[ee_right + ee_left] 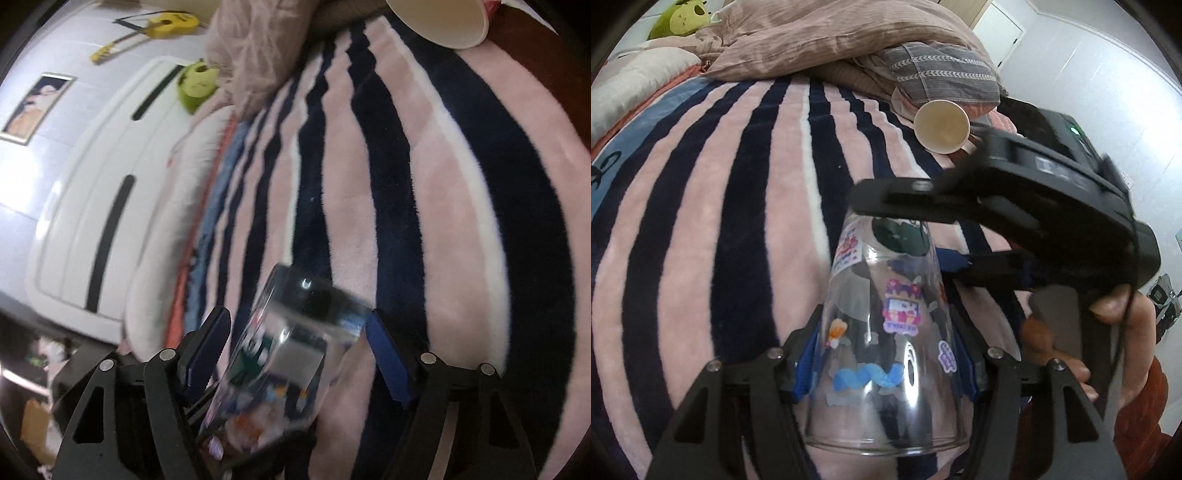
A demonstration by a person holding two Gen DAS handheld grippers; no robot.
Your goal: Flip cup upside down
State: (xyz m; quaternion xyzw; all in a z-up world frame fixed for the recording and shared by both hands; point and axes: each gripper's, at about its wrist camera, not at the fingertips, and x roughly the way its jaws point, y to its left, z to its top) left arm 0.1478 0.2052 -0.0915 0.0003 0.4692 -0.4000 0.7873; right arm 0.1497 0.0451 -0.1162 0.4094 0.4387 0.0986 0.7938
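A clear glass cup [882, 332] with cartoon stickers is held above the striped blanket [713, 206], its wide rim toward the left wrist camera and its base pointing away. My left gripper [886, 354] is shut on the cup, blue pads against both sides. My right gripper [938, 236] reaches in from the right, its fingers straddling the cup's base end. In the right wrist view the cup [288, 354] lies tilted between the blue pads of the right gripper [295, 347], which stand apart from it with gaps on both sides; the right gripper is open.
A paper cup [942, 127] lies on its side at the far end of the blanket, also in the right wrist view [443, 18]. Pillows [820, 40] and a grey patterned cushion [942, 74] are piled behind. A green plush toy [683, 18] sits far left.
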